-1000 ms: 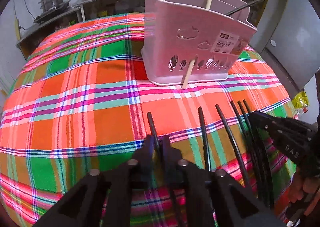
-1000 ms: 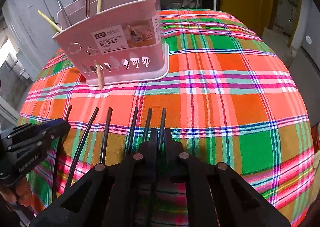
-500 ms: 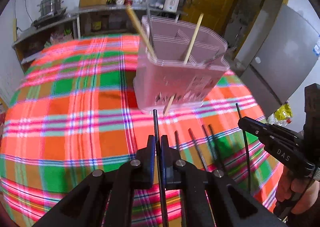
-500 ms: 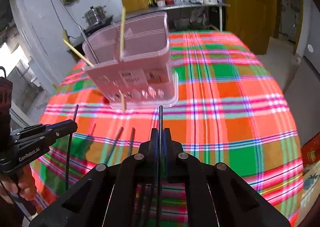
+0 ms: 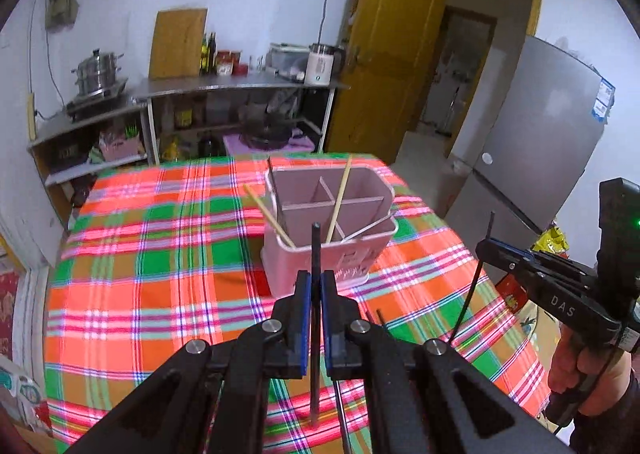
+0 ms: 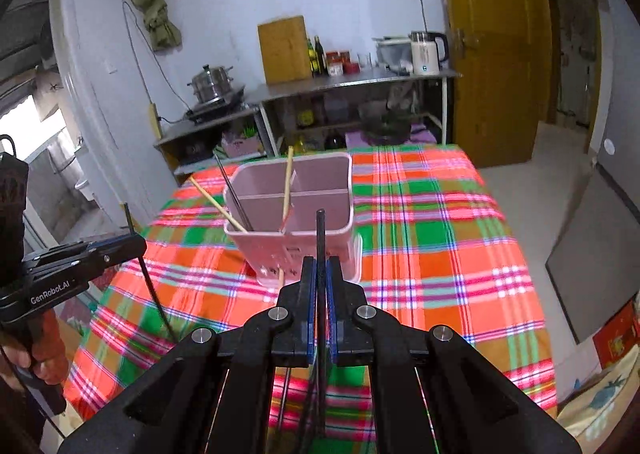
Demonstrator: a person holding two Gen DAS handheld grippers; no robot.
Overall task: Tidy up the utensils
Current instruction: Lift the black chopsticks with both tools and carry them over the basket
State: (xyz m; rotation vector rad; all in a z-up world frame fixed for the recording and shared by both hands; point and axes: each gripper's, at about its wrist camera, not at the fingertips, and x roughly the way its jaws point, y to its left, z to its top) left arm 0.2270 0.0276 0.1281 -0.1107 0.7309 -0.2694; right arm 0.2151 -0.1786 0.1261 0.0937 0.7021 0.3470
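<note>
My left gripper (image 5: 316, 278) is shut on a black chopstick (image 5: 316, 246) that stands up between its blue pads, lifted above the plaid tablecloth (image 5: 160, 274). My right gripper (image 6: 320, 264) is likewise shut on another black chopstick (image 6: 320, 230). Ahead of both stands the pink divided utensil basket (image 5: 280, 266) (image 6: 264, 250), seen from above, holding wooden chopsticks (image 5: 338, 206) and thin dark utensils. Each gripper shows in the other's view: the right gripper (image 5: 482, 248) at the right, the left gripper (image 6: 138, 244) at the left, each with its chopstick hanging below. More black chopsticks (image 5: 380, 316) lie on the cloth.
A metal shelf unit (image 5: 240, 86) with pots, bottles and a kettle (image 6: 426, 48) stands behind the table. A yellow door (image 5: 392, 54) and a grey fridge (image 5: 540, 142) are to the right. A person's hand (image 5: 576, 370) grips the right tool's handle.
Both grippers have risen off the tablecloth, each carrying one black chopstick out of the row. The basket now appears lower and from above.
</note>
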